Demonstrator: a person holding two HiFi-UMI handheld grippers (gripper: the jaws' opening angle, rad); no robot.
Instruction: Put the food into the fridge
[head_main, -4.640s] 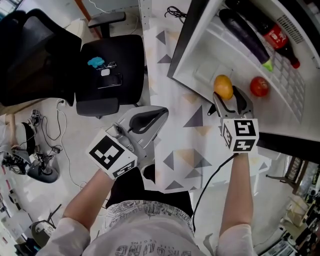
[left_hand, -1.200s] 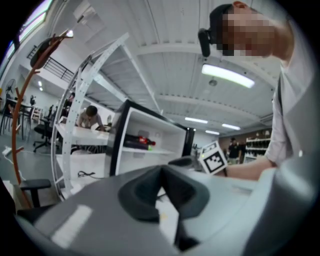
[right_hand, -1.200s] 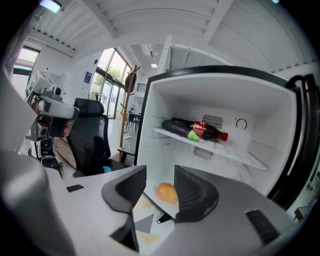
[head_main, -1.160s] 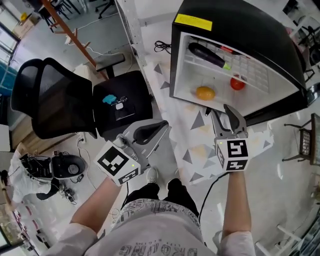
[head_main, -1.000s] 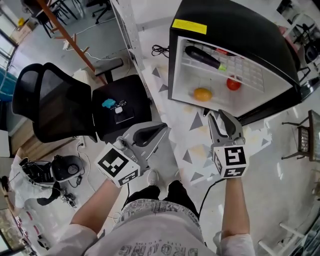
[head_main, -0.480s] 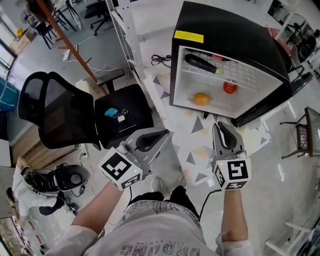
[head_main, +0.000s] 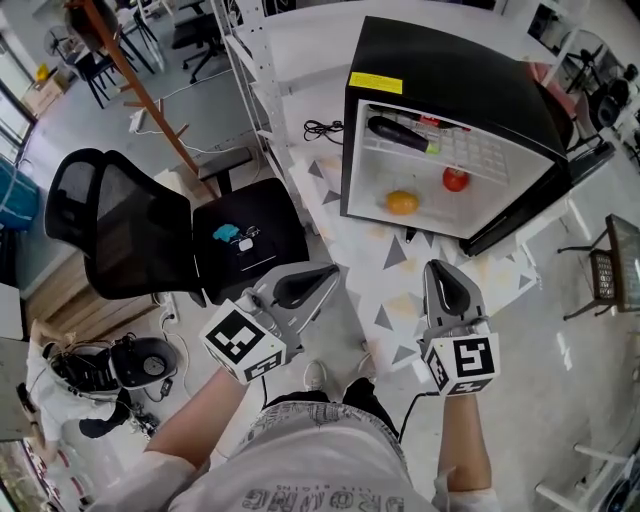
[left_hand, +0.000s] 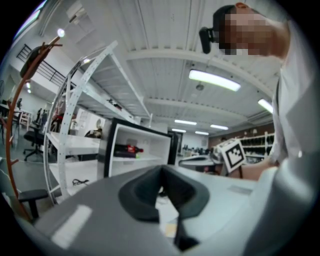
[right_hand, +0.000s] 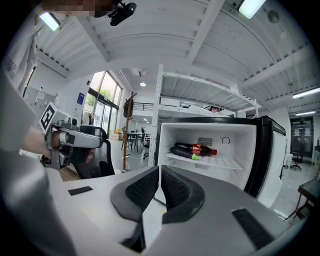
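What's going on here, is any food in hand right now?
A person stands back from the open black mini fridge, a claw in each hand. The left claw is shut and empty; the right claw has just closed with nothing between its jaws. Inside, a dark purple eggplant and a red-labelled cola bottle lie on the upper wire shelf, with a round orange fruit and a red tomato on the floor below.
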